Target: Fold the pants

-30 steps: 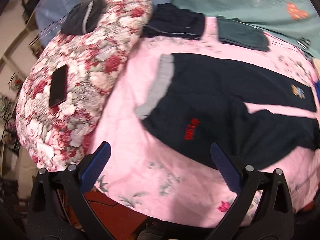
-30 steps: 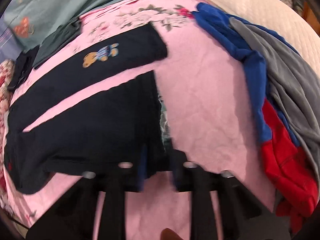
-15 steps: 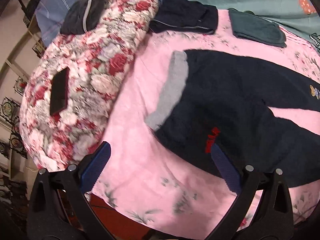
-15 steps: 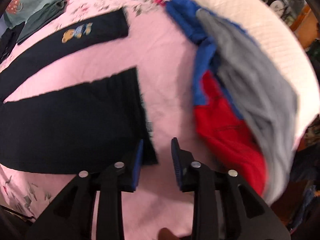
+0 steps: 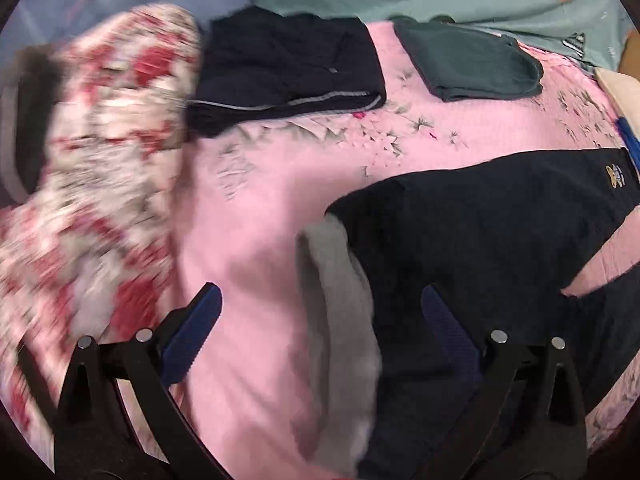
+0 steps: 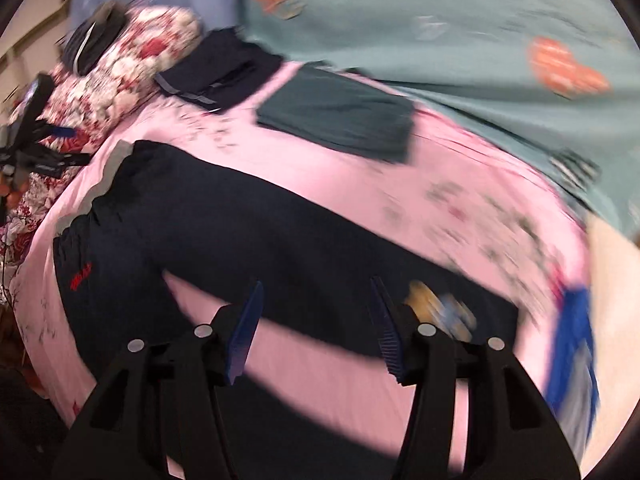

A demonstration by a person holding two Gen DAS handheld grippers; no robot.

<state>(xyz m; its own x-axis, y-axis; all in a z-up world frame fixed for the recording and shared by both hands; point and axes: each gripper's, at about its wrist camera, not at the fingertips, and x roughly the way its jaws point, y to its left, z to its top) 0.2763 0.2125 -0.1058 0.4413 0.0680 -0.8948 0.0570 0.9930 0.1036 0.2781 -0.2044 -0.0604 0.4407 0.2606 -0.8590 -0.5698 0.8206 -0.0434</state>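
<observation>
Dark navy pants (image 6: 224, 216) with a grey waistband (image 5: 340, 304) lie flat on the pink bed sheet (image 5: 260, 200), legs spread apart. A bear patch (image 6: 440, 312) marks the far leg. My left gripper (image 5: 320, 328) is open, hovering over the waistband's far end. My right gripper (image 6: 316, 328) is open above the far leg, near the bear patch. The left gripper also shows in the right wrist view (image 6: 40, 148) at the far left.
Folded navy pants (image 5: 288, 72) and folded dark green pants (image 5: 472, 60) lie at the back of the sheet. A floral quilt (image 5: 92, 184) is piled at the left. A teal cover (image 6: 440, 20) lies behind. Blue clothing (image 6: 572, 352) sits at the right.
My left gripper moved forward over the waistband. My right gripper opened wide, let go of the near leg's hem, and swung left and forward to the far leg.
</observation>
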